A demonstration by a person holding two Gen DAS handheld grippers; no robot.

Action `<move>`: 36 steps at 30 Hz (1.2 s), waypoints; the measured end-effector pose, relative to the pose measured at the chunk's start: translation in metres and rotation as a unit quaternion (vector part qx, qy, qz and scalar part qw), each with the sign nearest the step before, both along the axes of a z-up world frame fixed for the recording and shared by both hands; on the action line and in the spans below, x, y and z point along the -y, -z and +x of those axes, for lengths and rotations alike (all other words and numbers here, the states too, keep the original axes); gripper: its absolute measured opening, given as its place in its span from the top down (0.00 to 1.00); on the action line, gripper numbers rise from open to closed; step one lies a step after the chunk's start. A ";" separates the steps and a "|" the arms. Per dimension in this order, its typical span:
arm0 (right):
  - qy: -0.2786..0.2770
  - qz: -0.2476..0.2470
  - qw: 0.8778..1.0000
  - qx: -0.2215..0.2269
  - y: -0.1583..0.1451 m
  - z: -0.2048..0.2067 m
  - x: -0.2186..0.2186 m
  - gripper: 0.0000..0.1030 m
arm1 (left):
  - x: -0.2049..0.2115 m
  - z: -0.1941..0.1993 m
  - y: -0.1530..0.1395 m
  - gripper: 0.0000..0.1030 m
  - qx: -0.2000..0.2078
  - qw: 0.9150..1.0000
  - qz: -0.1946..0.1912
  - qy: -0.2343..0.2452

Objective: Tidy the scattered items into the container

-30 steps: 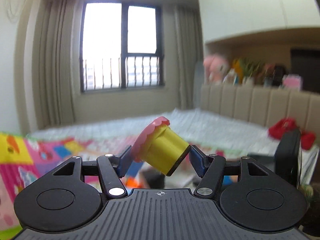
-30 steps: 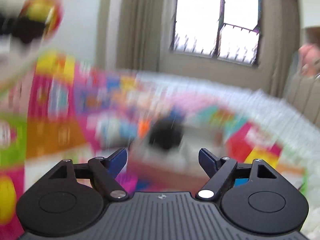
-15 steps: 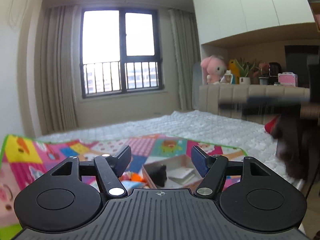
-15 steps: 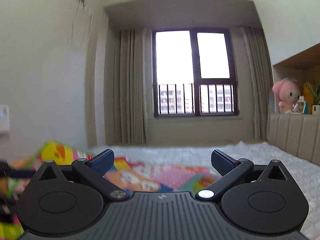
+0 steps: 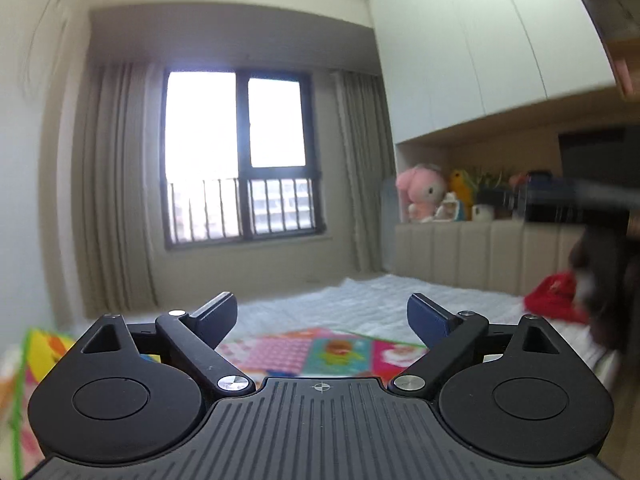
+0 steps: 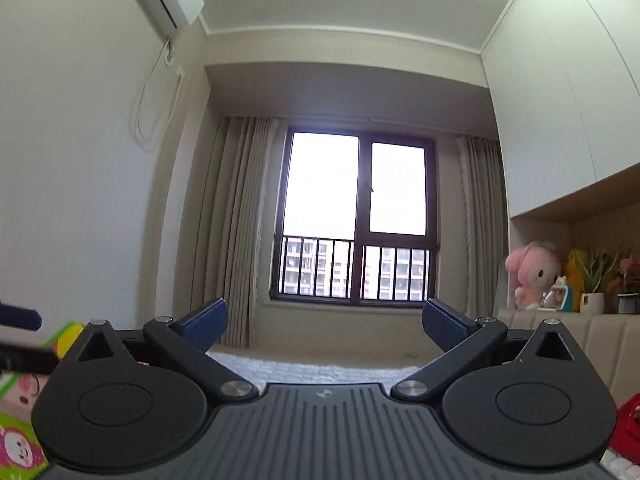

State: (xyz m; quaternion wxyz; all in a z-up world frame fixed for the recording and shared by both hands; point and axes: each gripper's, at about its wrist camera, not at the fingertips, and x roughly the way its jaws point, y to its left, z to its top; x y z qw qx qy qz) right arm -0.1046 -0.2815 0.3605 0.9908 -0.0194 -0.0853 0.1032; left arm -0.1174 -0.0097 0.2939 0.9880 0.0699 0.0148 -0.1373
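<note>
Yellow cup gone from left gripper (image 5: 322, 316), just spread empty, right gripper (image 6: 325, 318) raised, released

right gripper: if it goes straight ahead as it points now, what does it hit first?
Nothing close, it seems. The right gripper is open and empty, aimed over the bed at the window; depth is hard to judge.

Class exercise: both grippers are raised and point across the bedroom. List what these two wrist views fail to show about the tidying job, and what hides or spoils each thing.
- Container and scattered items: in neither view; both cameras look level, and each gripper body covers the lower frame.
- Play mat: left wrist view shows only a strip above the left gripper; right wrist view only a corner.
- Dark shape at the right edge, left wrist view: blurred, unidentifiable.
- Right gripper: open, nothing between its jaws.
</note>
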 end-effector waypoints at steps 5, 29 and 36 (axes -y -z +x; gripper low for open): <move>0.024 -0.022 0.999 -0.024 0.028 0.036 0.003 0.00 | 0.003 0.049 0.038 0.07 -0.025 0.999 0.033 0.022; -0.238 -0.151 0.888 -0.364 0.263 0.146 -0.106 0.32 | -0.102 0.151 0.208 0.04 -0.246 0.962 -0.112 -0.034; -0.376 -0.149 0.827 -0.389 0.281 0.064 -0.111 0.23 | -0.106 0.119 0.229 0.03 -0.268 0.947 -0.155 -0.079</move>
